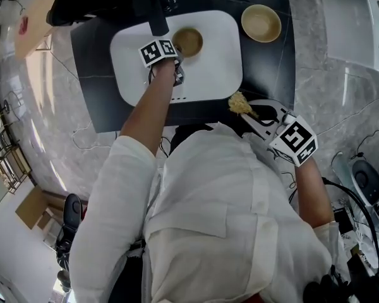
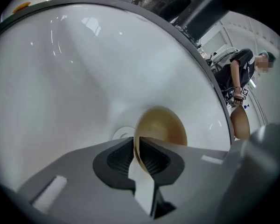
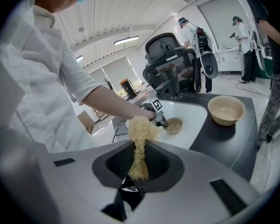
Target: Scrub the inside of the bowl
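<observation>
1. The sink basin (image 1: 211, 74) is plain white, and the counter panel (image 1: 91, 55) around it is black with faint pale lines.
2. The small bowl (image 1: 188, 41) is golden-brown tan. The bigger bowl (image 1: 261, 23) is paler, more of a creamy beige.
3. The scrubber (image 3: 139, 134) is straw-yellow.
4. The left marker cube (image 1: 158, 51) and right marker cube (image 1: 294, 139) both have black-and-white square patterns.
5. The right gripper (image 3: 139, 160) is light grey with dark charcoal ribbed pads, and the left gripper (image 2: 137, 155) has the same colours.
6. The shirt (image 1: 227, 232) is white, and the surrounding marble surface (image 1: 341, 93) is grey-white and veiny.

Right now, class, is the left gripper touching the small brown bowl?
Touching: the left gripper pinches the bowl rim between its fingers, plain in its own view.
</observation>
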### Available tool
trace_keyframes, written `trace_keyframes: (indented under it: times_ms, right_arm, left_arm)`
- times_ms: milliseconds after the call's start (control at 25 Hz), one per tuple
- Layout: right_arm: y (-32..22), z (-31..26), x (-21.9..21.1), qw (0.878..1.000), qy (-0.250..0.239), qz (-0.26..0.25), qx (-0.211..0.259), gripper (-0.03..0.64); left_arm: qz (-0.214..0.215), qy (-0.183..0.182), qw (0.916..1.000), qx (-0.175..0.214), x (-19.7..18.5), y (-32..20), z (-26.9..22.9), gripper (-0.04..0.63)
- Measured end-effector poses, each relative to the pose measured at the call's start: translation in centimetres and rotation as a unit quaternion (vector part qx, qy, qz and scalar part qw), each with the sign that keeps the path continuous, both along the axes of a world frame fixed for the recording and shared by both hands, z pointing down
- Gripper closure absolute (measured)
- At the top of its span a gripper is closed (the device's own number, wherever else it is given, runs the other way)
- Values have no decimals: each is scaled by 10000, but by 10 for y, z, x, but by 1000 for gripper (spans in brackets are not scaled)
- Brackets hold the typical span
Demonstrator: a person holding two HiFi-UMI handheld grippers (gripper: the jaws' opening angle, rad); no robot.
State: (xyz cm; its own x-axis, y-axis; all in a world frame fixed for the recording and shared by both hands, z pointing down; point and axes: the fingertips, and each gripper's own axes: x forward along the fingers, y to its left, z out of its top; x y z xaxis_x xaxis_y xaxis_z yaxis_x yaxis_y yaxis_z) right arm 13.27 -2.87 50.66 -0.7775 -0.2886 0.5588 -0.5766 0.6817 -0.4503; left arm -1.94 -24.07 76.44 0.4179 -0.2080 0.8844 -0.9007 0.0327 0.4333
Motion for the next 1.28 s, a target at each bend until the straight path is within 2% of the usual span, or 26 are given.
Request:
trace_keyframes:
  times_ms: [160,320,400,560,640,720,760,840,1040,1160,1280]
  right_arm:
    - [0,-3,-5,9999,-32,-90,40,566]
    - [-7,-4,-10,9996,-22,-171,230,566]
    - [-8,-2,-12,9992,-16,-256,298,566]
    - [-12,-6,-22,9974,-96,-522,496,566]
    - [-16,-11,-27,9965,-182,-592,559,566]
    - [-19,-12,-30,9960,-257,-617,586,566]
    - [-19,-12,-32,9957,-280,-641,600,566]
    - [-19,-13,-37,9949,-254,-713,661,566]
    - [-10,-25,-49,9920,-158,-815,953,566]
    - [0,-26,-72,9880,-158,-938,1219,566]
    - [16,-25,-103,9856,-151,-1008,1350,565]
  left_arm:
    - [170,-13,9996,215,0,-2,-13,540]
    - [368,-351,9979,410,-15,3,-29,495]
    - [475,-399,9966,539,-17,9,-37,489]
    - [678,-388,9909,1096,-27,22,-77,486]
    - [712,-208,9876,1384,-28,36,-107,486]
    - [743,177,9842,1599,-22,57,-135,491]
    - [735,407,9824,1667,-20,70,-149,506]
    - [742,724,9792,1743,-17,99,-175,591]
    - [1187,1134,9668,1956,-8,168,-221,591]
    - [1359,1418,9548,2231,-15,200,-240,591]
    - [1630,1411,9420,2571,-35,222,-260,591]
